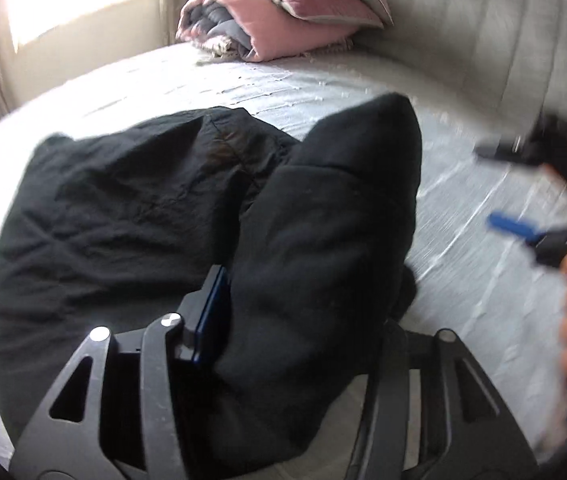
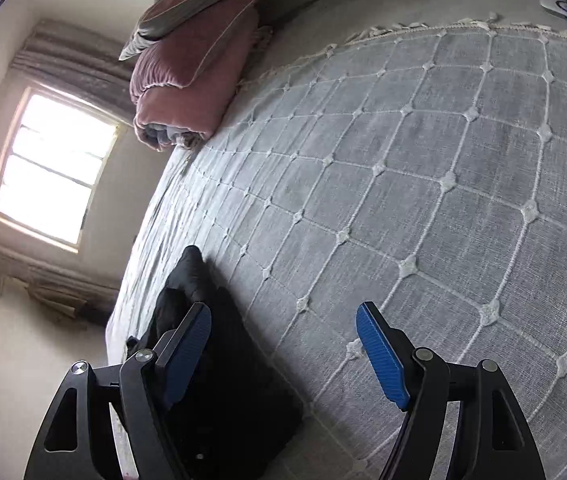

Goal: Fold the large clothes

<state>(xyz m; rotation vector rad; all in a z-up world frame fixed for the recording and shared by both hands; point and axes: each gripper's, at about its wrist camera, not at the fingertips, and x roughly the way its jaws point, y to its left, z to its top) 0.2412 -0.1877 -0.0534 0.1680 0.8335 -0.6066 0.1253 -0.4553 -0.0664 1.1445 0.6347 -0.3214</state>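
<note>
The left gripper (image 1: 283,320) has its jaws clamped on a thick fold of the black garment (image 1: 143,208), which fills the gap between them and rises ahead toward the bed's headboard (image 1: 463,32). The rest of the garment lies spread on the grey bedspread (image 1: 283,80), its long axis running left from the jaws. The right gripper (image 2: 283,356) hangs with jaws wide apart over the bedspread, the garment just beside its left blue pad (image 2: 187,356)
</note>
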